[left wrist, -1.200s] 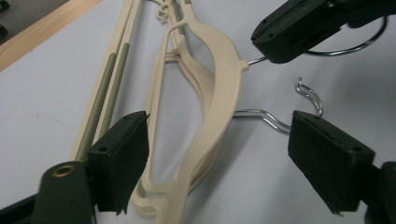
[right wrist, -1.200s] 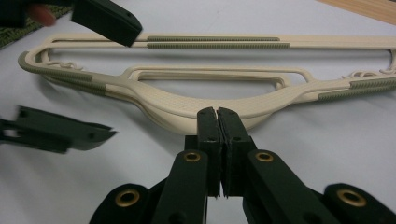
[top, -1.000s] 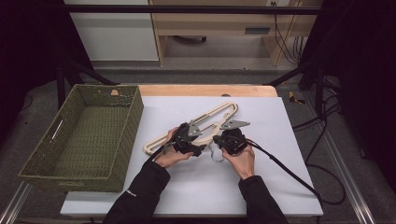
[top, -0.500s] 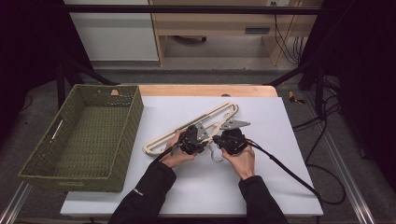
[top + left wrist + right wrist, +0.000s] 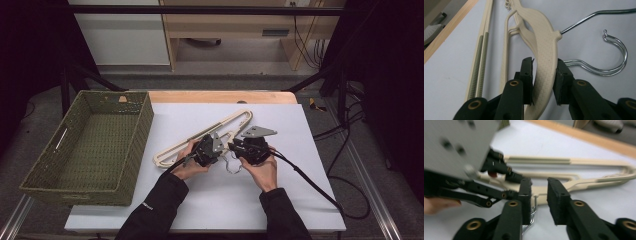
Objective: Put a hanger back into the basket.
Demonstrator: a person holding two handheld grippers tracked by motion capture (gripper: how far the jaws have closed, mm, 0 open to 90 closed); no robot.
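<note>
Both pads of my left gripper [image 5: 543, 82] sit pressed against the flat cream neck of the hangers [image 5: 541, 47], so the jaws are closed on the plastic there. On my right gripper [image 5: 539, 200] the jaws stand parted with a clear gap; a thin metal hook [image 5: 533, 213] hangs down between them, close to one pad, and I cannot tell whether it touches. In the left gripper view I make out more than one cream hanger stacked together, with two chrome hooks [image 5: 616, 57] lying on the white surface beside the neck.

From the high view, the hangers [image 5: 205, 137] lie near the middle of the worktop [image 5: 300, 200], running diagonally from its centre toward the far right. My left gripper [image 5: 206, 151] and right gripper [image 5: 250, 149] meet over them, just beside each other, with a hand behind each. A black cable [image 5: 310, 182] trails from the right gripper toward the near right corner.

A green woven basket [image 5: 42, 182] stands along the left edge of the worktop, apart from the hangers. A strip of bare wood [image 5: 220, 96] runs along the far edge. Open white surface lies at the near edge and along the right side. Beyond the far edge I see a grey floor, pale furniture and loose cables.
</note>
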